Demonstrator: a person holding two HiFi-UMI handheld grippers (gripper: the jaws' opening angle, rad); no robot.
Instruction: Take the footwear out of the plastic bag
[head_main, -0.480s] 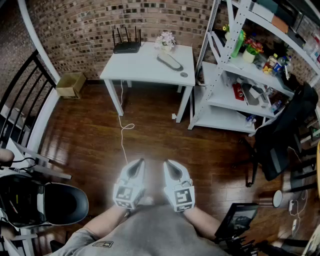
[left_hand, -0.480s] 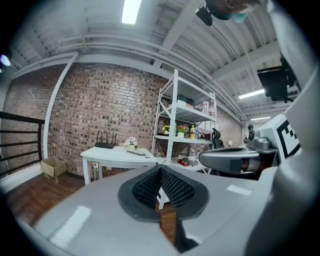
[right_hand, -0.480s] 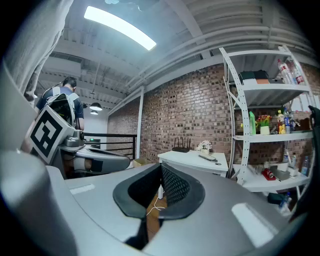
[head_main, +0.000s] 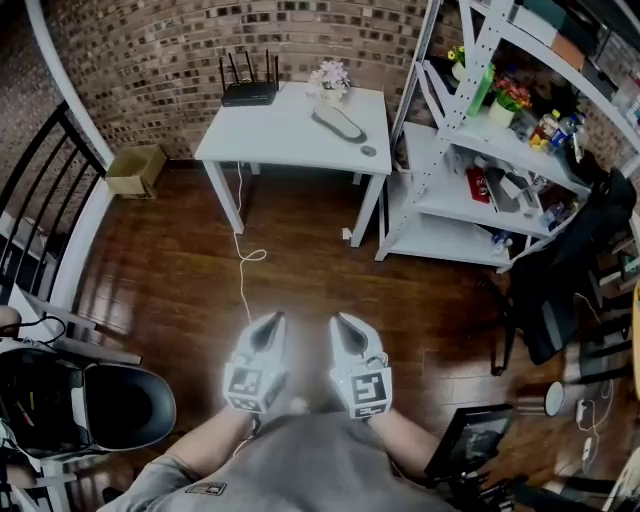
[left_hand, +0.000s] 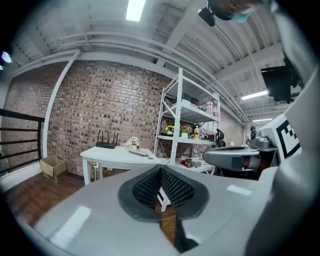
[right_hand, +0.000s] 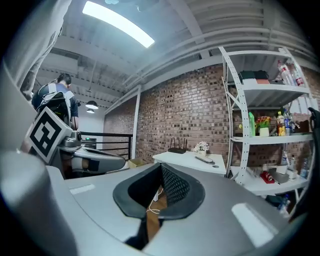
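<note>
A long grey item that looks like a shoe in a clear bag (head_main: 338, 122) lies on the white table (head_main: 270, 140) by the brick wall. The left gripper view shows it far off (left_hand: 138, 153), and so does the right gripper view (right_hand: 205, 159). My left gripper (head_main: 272, 318) and right gripper (head_main: 341, 320) hover side by side over the wooden floor, close to my body and well short of the table. Both point toward the table. The left gripper (left_hand: 161, 170) has its jaws closed with nothing between them, and the right gripper (right_hand: 161, 167) is the same.
A router (head_main: 248, 93), a small flower pot (head_main: 331, 80) and a small round disc (head_main: 369, 150) share the table. White shelving (head_main: 470, 150) full of items stands to its right. A cable (head_main: 245, 260) trails on the floor, a cardboard box (head_main: 135, 170) sits left, and chairs stand at both sides.
</note>
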